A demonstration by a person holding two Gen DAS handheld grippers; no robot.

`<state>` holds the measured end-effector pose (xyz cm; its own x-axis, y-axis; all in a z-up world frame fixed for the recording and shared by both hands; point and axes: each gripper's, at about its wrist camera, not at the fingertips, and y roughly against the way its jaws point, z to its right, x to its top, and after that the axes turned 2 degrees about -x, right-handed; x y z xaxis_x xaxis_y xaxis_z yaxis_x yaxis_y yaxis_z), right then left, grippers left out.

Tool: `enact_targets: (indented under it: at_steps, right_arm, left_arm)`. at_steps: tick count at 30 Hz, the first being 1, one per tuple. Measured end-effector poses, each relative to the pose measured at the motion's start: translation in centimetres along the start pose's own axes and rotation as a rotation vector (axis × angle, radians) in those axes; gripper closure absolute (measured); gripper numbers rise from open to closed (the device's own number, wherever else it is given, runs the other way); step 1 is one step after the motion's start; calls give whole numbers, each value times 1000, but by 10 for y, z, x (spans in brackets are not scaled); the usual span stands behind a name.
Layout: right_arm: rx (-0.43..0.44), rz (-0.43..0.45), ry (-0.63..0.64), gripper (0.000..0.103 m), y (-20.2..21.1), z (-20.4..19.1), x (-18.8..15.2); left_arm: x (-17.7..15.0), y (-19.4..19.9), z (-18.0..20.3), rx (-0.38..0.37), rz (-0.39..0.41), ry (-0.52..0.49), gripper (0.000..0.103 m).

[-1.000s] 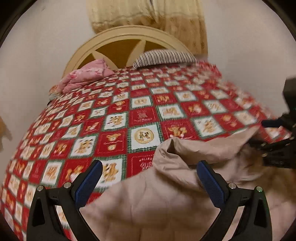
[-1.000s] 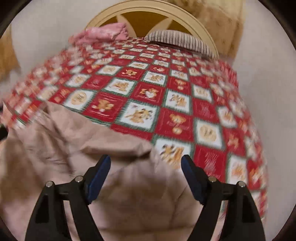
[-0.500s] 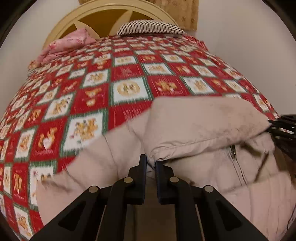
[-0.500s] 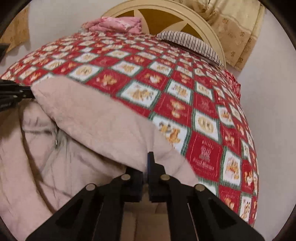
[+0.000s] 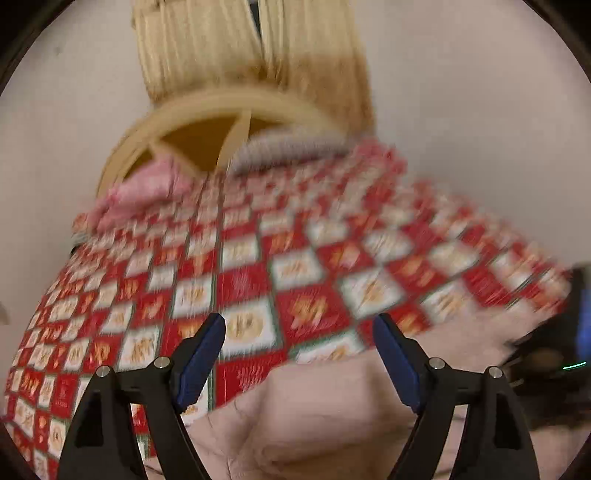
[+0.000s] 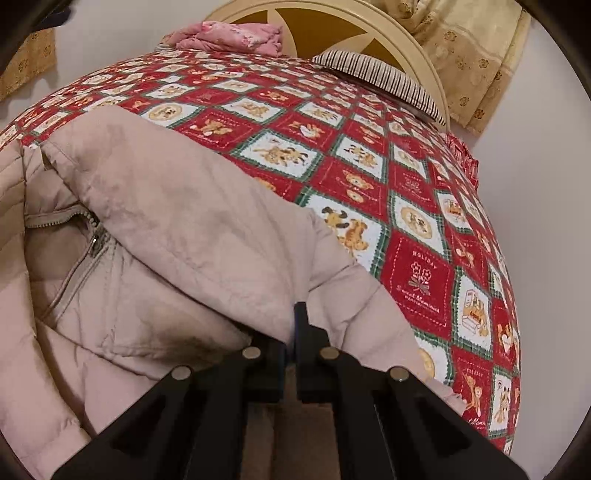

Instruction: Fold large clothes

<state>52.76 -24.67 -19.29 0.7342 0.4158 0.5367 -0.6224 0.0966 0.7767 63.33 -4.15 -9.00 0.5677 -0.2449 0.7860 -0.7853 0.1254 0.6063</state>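
Observation:
A beige padded jacket (image 6: 177,206) with a zip (image 6: 92,243) lies on the near end of the bed, one flap folded over its front. My right gripper (image 6: 293,325) is shut on the folded flap's edge, and the fabric bunches against its fingers. In the blurred left wrist view the jacket (image 5: 332,417) lies low in the frame. My left gripper (image 5: 298,319) hangs above it, jaws opening wide, with nothing between the blue pads (image 5: 199,362).
A red and white patchwork bedspread (image 6: 417,273) covers the bed. At the far end stand a round cream headboard (image 6: 369,22), a striped pillow (image 6: 380,81) and a folded pink cloth (image 6: 236,37). A yellow curtain (image 5: 251,48) hangs behind; pale wall lies to the right.
The left gripper, shut on the jacket's fold half a second ago, has let go, opened and lifted away. The right gripper closed on the flap's edge and has stayed shut there.

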Motion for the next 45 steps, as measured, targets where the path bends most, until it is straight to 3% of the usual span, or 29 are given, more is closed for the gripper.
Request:
enact_targets:
  at_steps: [1, 5, 11, 14, 16, 17, 18, 21, 23, 25, 27, 30, 37, 45]
  right_arm:
    - [-9, -1, -3, 99, 0, 1, 0]
    - [6, -6, -30, 99, -2, 5, -1]
    - [65, -28, -75, 93, 16, 13, 2]
    - [102, 23, -170, 76, 54, 26, 10]
    - [117, 120, -252, 42, 79, 32, 22]
    - [128, 159, -280, 41, 84, 32, 28]
    - [157, 185, -293, 43, 84, 28, 40]
    - [206, 137, -319, 78, 45, 9, 68]
    - [229, 80, -342, 81, 14, -1, 69]
    - [224, 43, -334, 81, -10, -16, 60]
    - [228, 42, -345, 81, -16, -21, 47]
    - [238, 45, -391, 82, -18, -13, 36]
    - [242, 58, -400, 84, -23, -16, 30]
    - [200, 43, -375, 84, -30, -23, 32]
  left_arm:
    - [-10, -22, -3, 34, -71, 12, 21]
    - [-52, -49, -8, 48, -188, 30, 21]
    - [-69, -58, -5, 70, -195, 45, 21]
    - [-69, -57, -8, 64, -189, 68, 21]
    - [-68, -53, -9, 69, -173, 77, 21]
    - [-67, -51, -8, 74, -161, 74, 21]
    - [-65, -43, -6, 87, -133, 64, 21]
    - [-52, -11, -3, 59, -1, 75, 21]
    - [-37, 17, 3, -72, 116, 98, 21]
    - [-27, 23, 8, -160, 149, 101, 21]
    - [-24, 2, 15, -184, 72, 96, 21]
    - [-43, -52, 10, -217, -129, 167, 21]
    - [-59, -71, 11, -157, -151, 196, 20]
    - [-69, -80, 23, -83, -203, 132, 16]
